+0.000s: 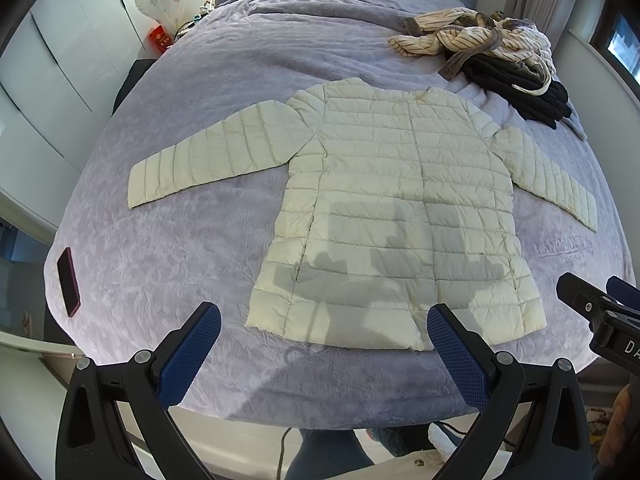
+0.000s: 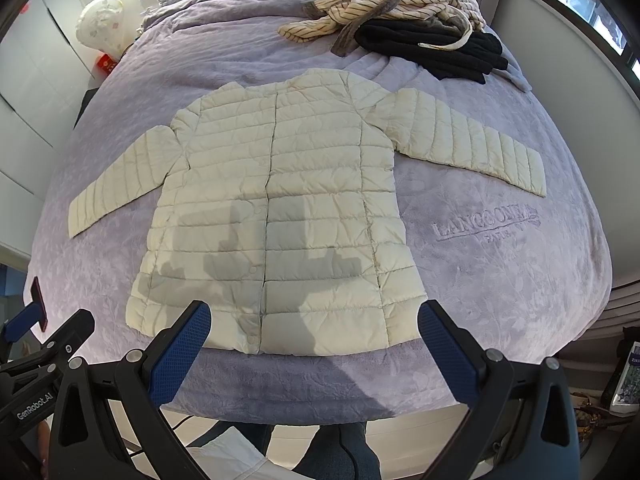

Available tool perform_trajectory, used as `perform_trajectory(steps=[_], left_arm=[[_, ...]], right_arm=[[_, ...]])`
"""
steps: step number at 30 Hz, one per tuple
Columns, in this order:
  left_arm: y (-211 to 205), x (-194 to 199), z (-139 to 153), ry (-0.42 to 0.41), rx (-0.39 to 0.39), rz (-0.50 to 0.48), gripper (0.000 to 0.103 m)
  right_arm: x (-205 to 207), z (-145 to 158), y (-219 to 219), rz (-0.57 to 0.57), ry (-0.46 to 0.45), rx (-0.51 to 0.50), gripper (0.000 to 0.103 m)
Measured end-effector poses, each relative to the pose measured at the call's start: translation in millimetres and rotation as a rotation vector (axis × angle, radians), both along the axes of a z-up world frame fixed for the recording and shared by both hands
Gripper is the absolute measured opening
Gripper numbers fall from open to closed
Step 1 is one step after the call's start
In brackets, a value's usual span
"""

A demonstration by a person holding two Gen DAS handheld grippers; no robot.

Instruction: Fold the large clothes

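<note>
Cream quilted jacket (image 1: 400, 216) spread flat on lilac bedspread (image 1: 168, 248), both hand-held grippers agape

The left gripper (image 1: 324, 354) and the right gripper (image 2: 314, 350) are held side by side at the near edge, both spread wide and holding nothing.

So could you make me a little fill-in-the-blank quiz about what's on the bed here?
1. The cream jacket lies flat with both sleeves spread ____.
2. Both the left gripper and the right gripper have their jaws ____.
3. The striped garment sits partly on top of a ____ one in the pile of clothes.
4. Near the bed's left edge lies a dark red ____.

Missing words: out; open; black; phone
</note>
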State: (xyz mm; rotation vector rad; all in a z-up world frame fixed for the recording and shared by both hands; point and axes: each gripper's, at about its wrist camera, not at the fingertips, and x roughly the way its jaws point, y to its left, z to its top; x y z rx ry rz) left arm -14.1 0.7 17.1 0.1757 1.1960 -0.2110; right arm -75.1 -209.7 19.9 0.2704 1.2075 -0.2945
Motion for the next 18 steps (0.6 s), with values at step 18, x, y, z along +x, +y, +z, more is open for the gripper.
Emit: perform_trajectory(steps=[18], left_arm=[[2.0,1.3,-1.8,0.005,0.001,0.0,0.103]], right_arm=[[1.2,-0.2,0.6,-0.001,0.001,0.0,0.103]])
